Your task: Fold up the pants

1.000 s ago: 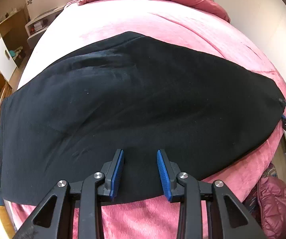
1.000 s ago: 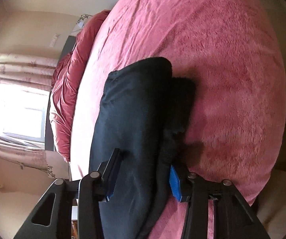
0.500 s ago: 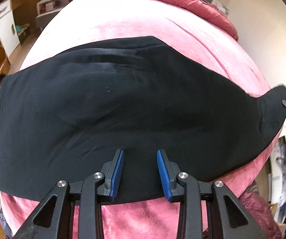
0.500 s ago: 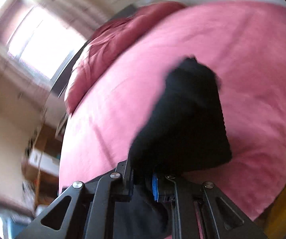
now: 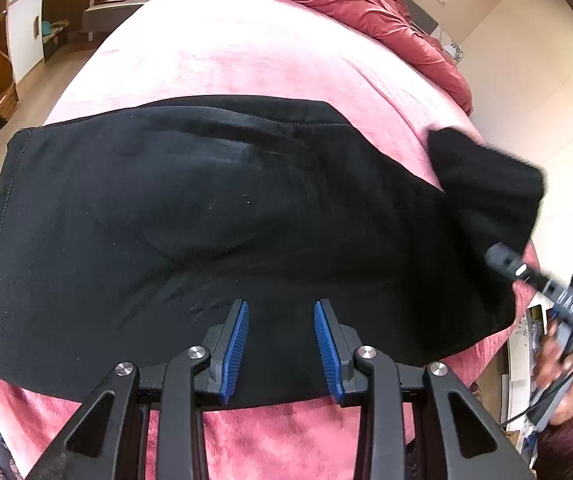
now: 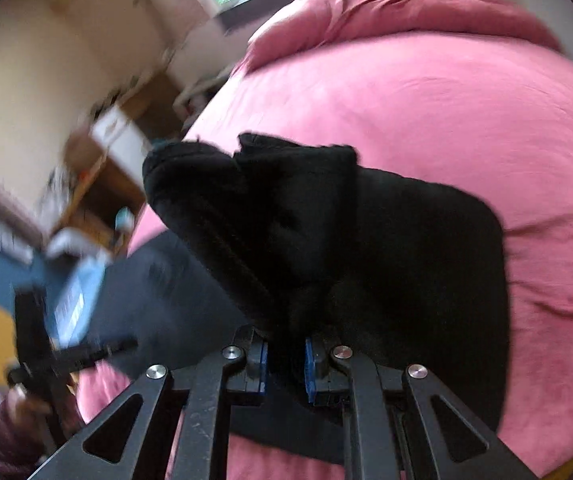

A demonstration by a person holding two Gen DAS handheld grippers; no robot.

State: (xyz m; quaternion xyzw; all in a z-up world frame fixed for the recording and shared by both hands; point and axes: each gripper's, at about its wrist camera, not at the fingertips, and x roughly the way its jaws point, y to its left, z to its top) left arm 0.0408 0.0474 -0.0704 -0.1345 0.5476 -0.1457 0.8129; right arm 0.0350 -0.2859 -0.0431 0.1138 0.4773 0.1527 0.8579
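A: Black fleece-like fabric, that is what the pants (image 5: 214, 216) look like, spread wide across a pink bed (image 5: 254, 52). They lie mostly flat, with soft creases near the middle and a stitched hem running down the left edge.

B: And the end on the right?

A: That end is lifted off the bed and curling over toward the rest of the cloth. In the right wrist view it shows as a bunched, doubled-up flap of pants (image 6: 294, 216) standing above the pink bed (image 6: 486, 120).

B: What grips it?

A: The right tongs (image 6: 285, 364). Their blue pads (image 6: 262, 368) are drawn close together with a thick bundle of the black cloth pinched between them. From the left wrist view the right tongs (image 5: 506, 262) appear blurred at the right edge, under the raised flap.

B: The other pair?

A: The left tongs (image 5: 281, 350) are spread apart, blue pads (image 5: 235, 350) well separated, nothing between them but the view of the pants below. They sit over the near edge of the fabric, close to where black cloth meets pink cover. Whether the tips touch the cloth, I cannot tell.

B: Anything behind?

A: A crumpled red duvet (image 5: 346, 0) heaped at the far end of the bed.
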